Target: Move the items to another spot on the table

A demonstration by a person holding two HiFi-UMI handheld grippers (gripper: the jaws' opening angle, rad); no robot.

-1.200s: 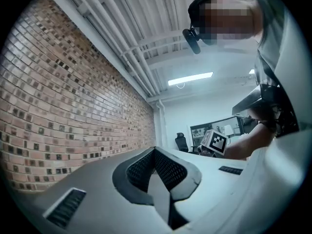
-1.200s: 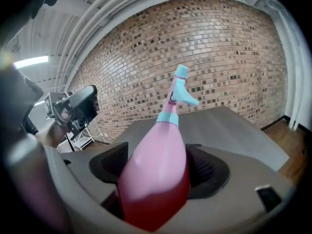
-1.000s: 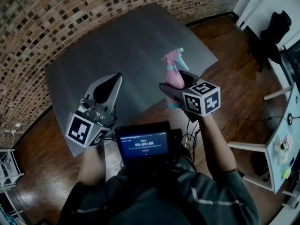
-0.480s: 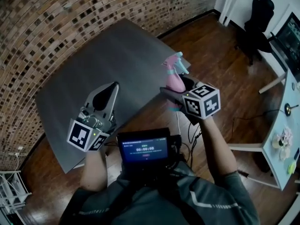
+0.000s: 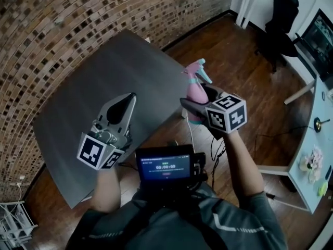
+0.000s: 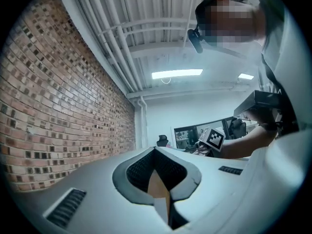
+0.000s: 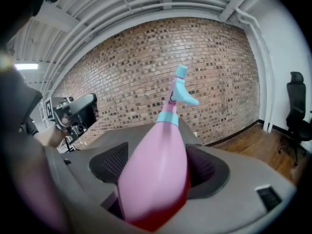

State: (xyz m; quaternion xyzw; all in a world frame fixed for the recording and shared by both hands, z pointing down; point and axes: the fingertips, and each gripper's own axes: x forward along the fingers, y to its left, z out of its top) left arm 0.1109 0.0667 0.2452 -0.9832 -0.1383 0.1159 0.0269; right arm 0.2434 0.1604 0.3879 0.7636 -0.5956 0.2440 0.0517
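"Head view first. What has changed?"

"Over the last second the grey bench has slid left in the frame. The pink spray bottle stood against the bench's near corner. It now shows over the wooden floor, just past the bench's right edge. Both grippers sit where they were relative to the person, so it looks as if the person has turned or stepped away from the bench."

"Who has the bottle?"

"The right gripper, held up off the bench. The left gripper hangs over the bench's near edge, carrying nothing."

"Left gripper view?"

"It points upward, away from the bench, at the ceiling and the brick wall. The left gripper has its fingers pressed together with nothing between them. The right gripper's marker cube shows beyond."

"Right gripper view?"

"The right gripper has its fingers pinching the spray bottle low on its body. The bottle leans slightly left, its blue nozzle uppermost."

"And for the task?"

"It looks like mid-carry. The bottle is lifted but not set down, and it has drifted off the bench's footprint. It would have to come back over the bench before release."
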